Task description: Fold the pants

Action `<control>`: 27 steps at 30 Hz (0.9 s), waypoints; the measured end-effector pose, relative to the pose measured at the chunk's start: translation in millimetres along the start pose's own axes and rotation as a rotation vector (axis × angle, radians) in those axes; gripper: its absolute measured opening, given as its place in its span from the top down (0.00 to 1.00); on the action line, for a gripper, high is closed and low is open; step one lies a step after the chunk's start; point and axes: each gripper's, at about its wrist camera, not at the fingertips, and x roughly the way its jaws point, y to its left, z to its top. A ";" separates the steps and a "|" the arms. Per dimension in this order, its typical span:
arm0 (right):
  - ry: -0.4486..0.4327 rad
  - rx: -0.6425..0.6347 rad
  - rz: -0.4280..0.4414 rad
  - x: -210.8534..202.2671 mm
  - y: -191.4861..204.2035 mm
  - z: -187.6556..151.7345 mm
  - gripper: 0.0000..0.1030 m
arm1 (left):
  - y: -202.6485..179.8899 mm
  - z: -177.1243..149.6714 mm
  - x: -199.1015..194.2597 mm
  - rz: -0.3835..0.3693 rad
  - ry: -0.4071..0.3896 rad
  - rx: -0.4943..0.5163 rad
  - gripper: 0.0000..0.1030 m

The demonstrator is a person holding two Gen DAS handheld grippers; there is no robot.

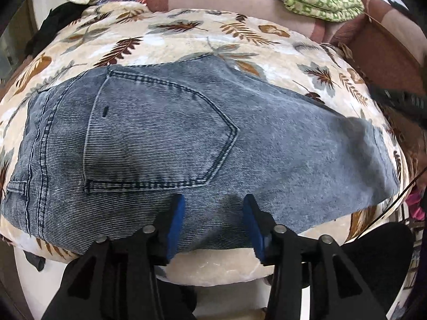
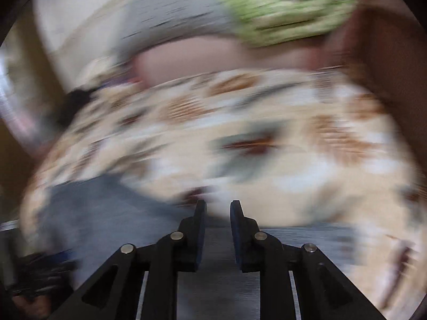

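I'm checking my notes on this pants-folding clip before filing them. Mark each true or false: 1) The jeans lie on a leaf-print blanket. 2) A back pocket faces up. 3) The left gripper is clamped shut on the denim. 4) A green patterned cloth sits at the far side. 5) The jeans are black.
1) True: the jeans lie on the leaf-print blanket.
2) True: the back pocket faces up.
3) False: the left gripper stands open over the denim, pads apart.
4) True: the green patterned cloth lies at the far side.
5) False: they are faded blue.
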 end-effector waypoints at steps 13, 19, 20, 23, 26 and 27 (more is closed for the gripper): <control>0.323 -0.189 0.230 158.0 84.5 40.7 0.81 | 2.1 -8.9 -7.1 -0.057 -0.026 0.034 0.54; 0.396 -0.208 0.267 184.5 84.5 45.2 0.67 | 7.1 -6.0 -6.8 -0.090 -0.027 0.026 0.54; 0.399 -0.211 0.265 185.3 85.6 46.2 0.59 | 8.4 -5.2 -6.6 -0.095 -0.026 0.022 0.54; 0.362 -0.261 0.218 174.6 89.6 52.8 0.56 | 9.4 -4.1 -7.0 -0.104 -0.024 0.022 0.54; 0.374 -0.227 0.249 172.6 86.3 58.1 0.50 | 7.9 -3.9 -5.8 -0.099 -0.024 0.027 0.54; 0.387 -0.233 0.233 174.3 85.1 57.8 0.50 | 7.0 -3.5 -5.5 -0.097 -0.024 0.027 0.54</control>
